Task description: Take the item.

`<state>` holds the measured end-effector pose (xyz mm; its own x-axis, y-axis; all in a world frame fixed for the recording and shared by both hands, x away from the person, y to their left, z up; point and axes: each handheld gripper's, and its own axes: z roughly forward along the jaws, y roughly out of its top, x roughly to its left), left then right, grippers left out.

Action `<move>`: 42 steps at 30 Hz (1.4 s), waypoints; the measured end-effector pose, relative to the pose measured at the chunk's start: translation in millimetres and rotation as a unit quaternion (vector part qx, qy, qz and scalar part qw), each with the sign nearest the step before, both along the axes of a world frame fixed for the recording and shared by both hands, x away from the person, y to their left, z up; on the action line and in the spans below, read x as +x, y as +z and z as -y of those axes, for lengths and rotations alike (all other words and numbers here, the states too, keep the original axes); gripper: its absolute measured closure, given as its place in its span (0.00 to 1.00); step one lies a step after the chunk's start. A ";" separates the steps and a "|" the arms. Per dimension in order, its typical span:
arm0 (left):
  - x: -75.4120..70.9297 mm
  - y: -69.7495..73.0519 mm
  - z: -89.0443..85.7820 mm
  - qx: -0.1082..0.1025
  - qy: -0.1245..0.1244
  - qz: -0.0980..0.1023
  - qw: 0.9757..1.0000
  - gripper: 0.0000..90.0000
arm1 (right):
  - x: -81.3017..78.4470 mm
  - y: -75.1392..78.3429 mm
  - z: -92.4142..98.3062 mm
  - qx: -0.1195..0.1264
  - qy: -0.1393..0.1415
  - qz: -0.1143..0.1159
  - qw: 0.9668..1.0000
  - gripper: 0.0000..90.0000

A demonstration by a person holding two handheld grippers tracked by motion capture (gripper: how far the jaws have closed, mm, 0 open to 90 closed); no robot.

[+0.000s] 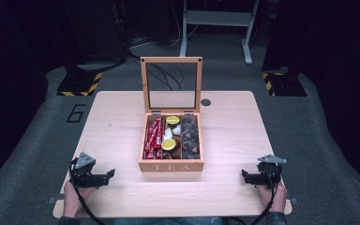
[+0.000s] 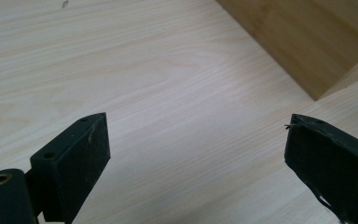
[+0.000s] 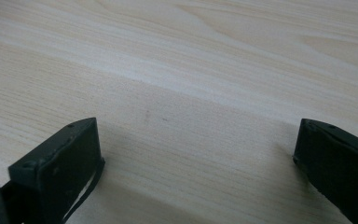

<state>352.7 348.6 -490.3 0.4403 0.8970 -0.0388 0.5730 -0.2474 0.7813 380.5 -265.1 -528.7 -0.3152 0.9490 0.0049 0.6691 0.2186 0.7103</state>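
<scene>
A wooden tea box [image 1: 171, 165] marked TEA stands open in the middle of the table, its glass lid [image 1: 171, 85] upright at the back. Inside lie red packets [image 1: 153, 138] on the left, yellow-topped pods [image 1: 169, 143] in the middle and dark wrapped bags [image 1: 190, 138] on the right. My left gripper [image 1: 111, 175] rests low at the front left, open, with nothing between its jaws; in the left gripper view the gripper [image 2: 196, 128] points at bare wood, and a corner of the box [image 2: 307, 42] is at upper right. My right gripper [image 1: 243, 176] sits at the front right, open and empty, over plain table [image 3: 191, 70].
The light wooden table [image 1: 122, 117] has a small dark round hole [image 1: 206, 102] behind the box. Grey floor surrounds it, with black stands on hazard-striped bases [image 1: 79, 84] and a white frame [image 1: 215, 21] at the back. A hand [image 1: 72, 199] holds each gripper.
</scene>
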 end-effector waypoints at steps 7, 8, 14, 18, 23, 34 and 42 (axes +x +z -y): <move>5.5 13.1 13.3 0.002 -0.019 0.008 1.000 0.07 | 0.1 -0.2 -0.4 0.000 -0.003 0.001 1.000 0.00; 6.5 15.4 15.0 0.003 -0.024 0.007 1.000 0.07 | 0.0 -0.1 -0.2 0.000 -0.001 0.000 1.000 0.00; 12.9 29.4 27.6 -0.006 -0.036 0.018 0.999 0.07 | 0.1 -0.2 -0.4 0.000 -0.003 0.001 1.000 0.00; 18.7 38.8 36.4 -0.013 -0.034 0.020 0.999 0.07 | 0.0 0.0 -0.1 0.000 0.000 0.000 1.000 0.00; 23.5 47.5 46.3 -0.016 -0.048 0.027 0.998 0.07 | 0.0 -0.1 -0.3 0.000 -0.003 0.001 1.000 0.00; 39.3 60.0 81.2 -0.016 -0.087 0.037 0.995 0.07 | 0.1 -0.1 -0.3 0.000 -0.003 0.001 1.000 0.00; 50.8 63.0 104.9 -0.008 -0.120 0.036 0.992 0.07 | -0.1 -0.2 -0.3 0.000 -0.003 0.002 1.000 0.00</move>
